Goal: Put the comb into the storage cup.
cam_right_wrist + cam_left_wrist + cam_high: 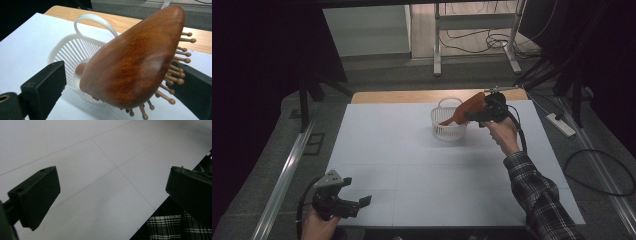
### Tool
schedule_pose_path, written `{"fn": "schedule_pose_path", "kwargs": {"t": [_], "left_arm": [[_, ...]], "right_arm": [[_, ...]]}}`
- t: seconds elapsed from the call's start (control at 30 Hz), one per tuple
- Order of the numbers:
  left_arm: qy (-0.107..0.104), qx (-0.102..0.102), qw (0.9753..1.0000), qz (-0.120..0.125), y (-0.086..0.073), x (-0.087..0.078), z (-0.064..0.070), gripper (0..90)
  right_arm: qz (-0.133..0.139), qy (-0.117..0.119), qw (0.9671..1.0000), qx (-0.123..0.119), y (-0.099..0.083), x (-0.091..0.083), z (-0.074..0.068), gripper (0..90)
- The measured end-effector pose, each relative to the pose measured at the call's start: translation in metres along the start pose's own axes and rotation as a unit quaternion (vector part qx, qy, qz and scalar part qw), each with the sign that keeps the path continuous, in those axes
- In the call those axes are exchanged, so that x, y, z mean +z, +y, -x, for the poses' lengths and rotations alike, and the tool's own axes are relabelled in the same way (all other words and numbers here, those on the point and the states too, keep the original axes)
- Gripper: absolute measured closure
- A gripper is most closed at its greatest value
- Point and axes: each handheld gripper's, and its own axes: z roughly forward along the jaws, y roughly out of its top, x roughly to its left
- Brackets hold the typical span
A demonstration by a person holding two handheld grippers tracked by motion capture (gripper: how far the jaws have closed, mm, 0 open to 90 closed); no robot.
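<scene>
My right gripper (120,82), jaws spread, flanks the brush (132,60) leaning in the basket (448,131). I back straight off. Left gripper (112,195): spread, idle.

Black grippers (362,202) — plaid sleeve (537,195)

My black jaws flank a reddish-brown wooden hairbrush (132,60); white slatted basket (72,55), white table (412,165), black-and-white plaid sleeve (539,197).

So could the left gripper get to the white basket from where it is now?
Probably yes. The left gripper sits open at the near edge, and bare table lies between it and the white basket, though the hairbrush leans in it.
</scene>
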Motion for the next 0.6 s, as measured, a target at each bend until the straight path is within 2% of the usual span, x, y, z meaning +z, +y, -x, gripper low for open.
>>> {"fn": "schedule_pose_path", "kwargs": {"t": [0.1,0.6], "left_arm": [[0.001,0.000,1.0000,-0.001,0.0001,0.0000,-0.0001,0.2],[0.004,0.001,1.0000,-0.003,0.0003,0.0003,0.0007,0.2]], "right_arm": [[-0.005,0.002,1.0000,-0.006,-0.0006,-0.0015,-0.0009,0.0],[-0.013,-0.004,0.9994,-0.031,-0.0076,-0.0095,-0.0022,0.0]]}}
